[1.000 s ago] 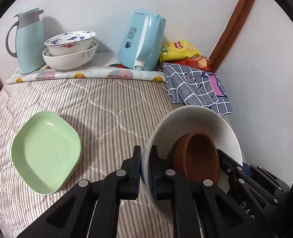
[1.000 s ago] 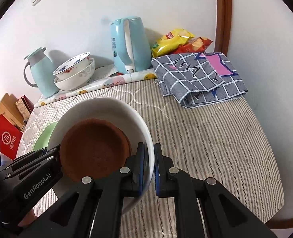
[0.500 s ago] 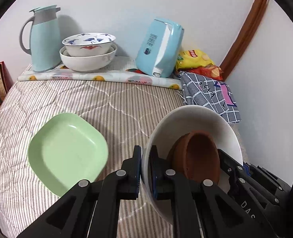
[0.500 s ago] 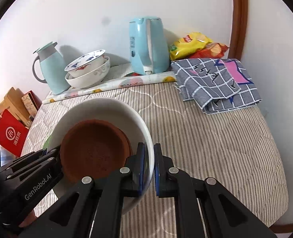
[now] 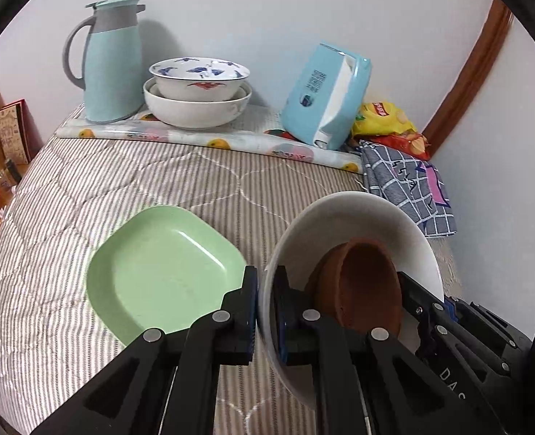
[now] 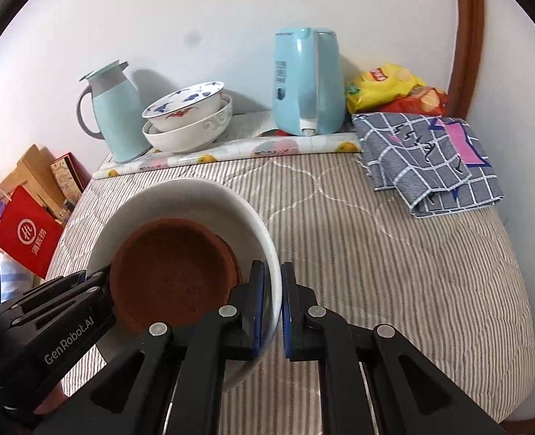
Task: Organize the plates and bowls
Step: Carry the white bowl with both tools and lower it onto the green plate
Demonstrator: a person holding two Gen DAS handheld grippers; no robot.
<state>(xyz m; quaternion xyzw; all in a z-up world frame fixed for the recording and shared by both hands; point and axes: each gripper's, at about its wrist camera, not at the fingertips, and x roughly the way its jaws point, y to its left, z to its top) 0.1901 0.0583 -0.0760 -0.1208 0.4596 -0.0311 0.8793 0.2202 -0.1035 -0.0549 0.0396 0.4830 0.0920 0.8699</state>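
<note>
Both grippers hold one large white bowl (image 5: 358, 217) above the striped bed cover; a brown bowl (image 5: 365, 286) sits inside it. My left gripper (image 5: 265, 282) is shut on the white bowl's left rim. My right gripper (image 6: 272, 279) is shut on its right rim (image 6: 260, 224), with the brown bowl (image 6: 169, 268) showing inside. A green square plate (image 5: 166, 272) lies on the cover just left of the held bowl. A blue-patterned bowl (image 5: 199, 76) is stacked in a white bowl (image 5: 195, 112) at the back.
At the back wall stand a pale blue jug (image 5: 111, 61) and a blue kettle (image 5: 325, 94) on a fruit-print mat. Snack bags (image 5: 387, 119) and a folded checked cloth (image 5: 409, 185) lie at the back right. Boxes (image 6: 24, 232) stand left of the bed.
Both grippers have carried the white bowl leftward; the green plate now lies much nearer the bowl, and the back objects have shifted right in view.
</note>
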